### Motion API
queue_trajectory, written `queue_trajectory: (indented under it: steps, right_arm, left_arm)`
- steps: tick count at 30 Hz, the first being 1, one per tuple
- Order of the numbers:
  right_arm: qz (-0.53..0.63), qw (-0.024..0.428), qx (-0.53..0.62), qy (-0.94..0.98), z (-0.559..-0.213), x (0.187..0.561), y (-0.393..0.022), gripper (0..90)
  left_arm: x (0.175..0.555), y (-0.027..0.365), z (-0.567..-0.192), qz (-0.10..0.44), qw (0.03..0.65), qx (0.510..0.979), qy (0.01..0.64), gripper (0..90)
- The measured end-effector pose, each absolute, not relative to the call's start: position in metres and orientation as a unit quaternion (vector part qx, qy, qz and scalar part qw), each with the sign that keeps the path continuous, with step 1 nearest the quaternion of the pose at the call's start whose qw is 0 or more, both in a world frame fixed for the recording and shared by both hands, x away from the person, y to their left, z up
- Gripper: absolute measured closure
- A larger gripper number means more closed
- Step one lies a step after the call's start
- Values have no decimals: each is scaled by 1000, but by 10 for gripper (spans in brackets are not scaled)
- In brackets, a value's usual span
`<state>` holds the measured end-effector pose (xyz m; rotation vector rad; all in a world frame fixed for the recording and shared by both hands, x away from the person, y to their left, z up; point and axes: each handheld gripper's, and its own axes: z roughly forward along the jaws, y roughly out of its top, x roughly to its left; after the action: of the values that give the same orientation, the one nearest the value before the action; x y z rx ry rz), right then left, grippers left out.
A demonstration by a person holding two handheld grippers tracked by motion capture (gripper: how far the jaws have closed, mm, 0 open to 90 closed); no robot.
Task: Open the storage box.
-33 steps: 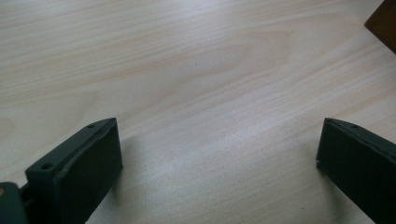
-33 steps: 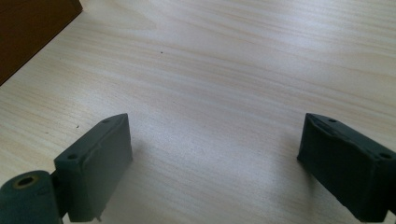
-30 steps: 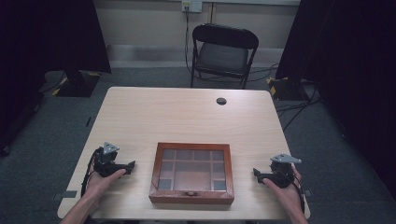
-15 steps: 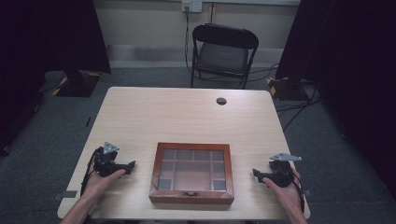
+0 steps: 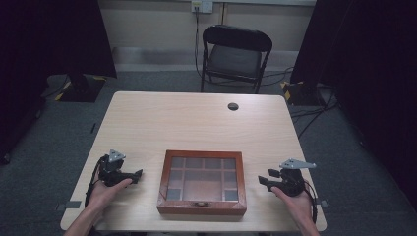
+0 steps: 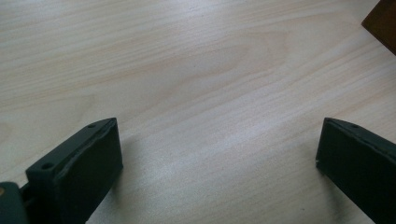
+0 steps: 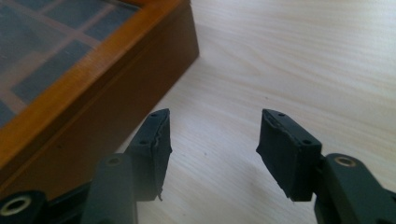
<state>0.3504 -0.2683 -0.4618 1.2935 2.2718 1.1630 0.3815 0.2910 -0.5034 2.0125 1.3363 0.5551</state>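
Note:
A shut wooden box [image 5: 202, 181] with a glass grid lid lies near the table's front edge, a small latch at its front. My left gripper [image 5: 136, 173] rests on the table to the box's left, jaws wide open over bare wood [image 6: 219, 140]; a corner of the box [image 6: 383, 23] shows at the far right of its view. My right gripper [image 5: 261, 180] sits to the right of the box, open and empty [image 7: 212, 140], its jaws pointing along the box's right side wall [image 7: 116, 107], close to it but apart.
The light wooden table [image 5: 196, 123] has a small dark round grommet [image 5: 233, 106] near its far edge. A black folding chair [image 5: 235, 54] stands behind the table. Dark curtains hang at both sides; cables lie on the floor at the right.
The right gripper has shifted slightly left, toward the box. The left gripper and the box have not moved.

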Motion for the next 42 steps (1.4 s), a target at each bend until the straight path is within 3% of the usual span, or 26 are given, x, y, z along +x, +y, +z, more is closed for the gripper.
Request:
queue_trajectory:
  steps: [8, 27, 42]
  right_arm:
    - [434, 116, 419, 789, -447, 345, -255, 512]
    - [464, 81, 327, 819, -411, 341, -192, 570]
    - [458, 28, 266, 848, -426, 328, -143, 672]
  left_arm:
    - [381, 291, -503, 212, 325, 768, 510, 0]
    - [381, 291, -503, 212, 325, 768, 510, 0]
    - [381, 291, -503, 212, 325, 768, 510, 0]
